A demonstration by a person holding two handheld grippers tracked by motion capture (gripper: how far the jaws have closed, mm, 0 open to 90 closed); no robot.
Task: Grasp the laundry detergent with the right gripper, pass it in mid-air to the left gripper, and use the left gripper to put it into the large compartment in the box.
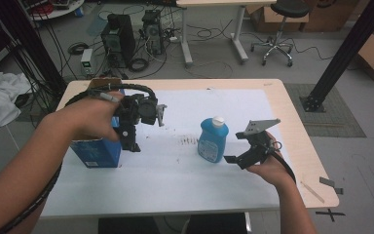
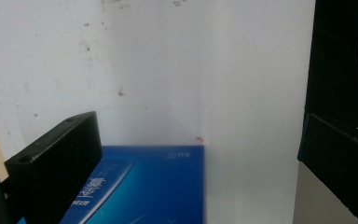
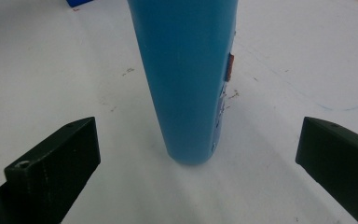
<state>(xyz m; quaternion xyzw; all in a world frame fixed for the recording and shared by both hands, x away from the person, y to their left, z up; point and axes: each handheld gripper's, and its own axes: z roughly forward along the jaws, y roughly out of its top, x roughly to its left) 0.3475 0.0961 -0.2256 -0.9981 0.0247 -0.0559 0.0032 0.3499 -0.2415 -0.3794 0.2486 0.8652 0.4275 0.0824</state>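
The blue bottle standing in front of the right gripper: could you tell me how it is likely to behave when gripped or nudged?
The blue bottle stands upright, tall for its narrow base, so a push high up would probably tip it. Its smooth plastic sides look slippery and may flex. The right gripper has its jaws open on either side, not touching.

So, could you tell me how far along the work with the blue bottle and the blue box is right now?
Nothing looks finished: the bottle stands upright on the white sheet, the box upright at its left edge. In hand: the right gripper is lined up on the bottle, jaws open and not touching; the left gripper hangs open above the box. Gripping and moving either remains.
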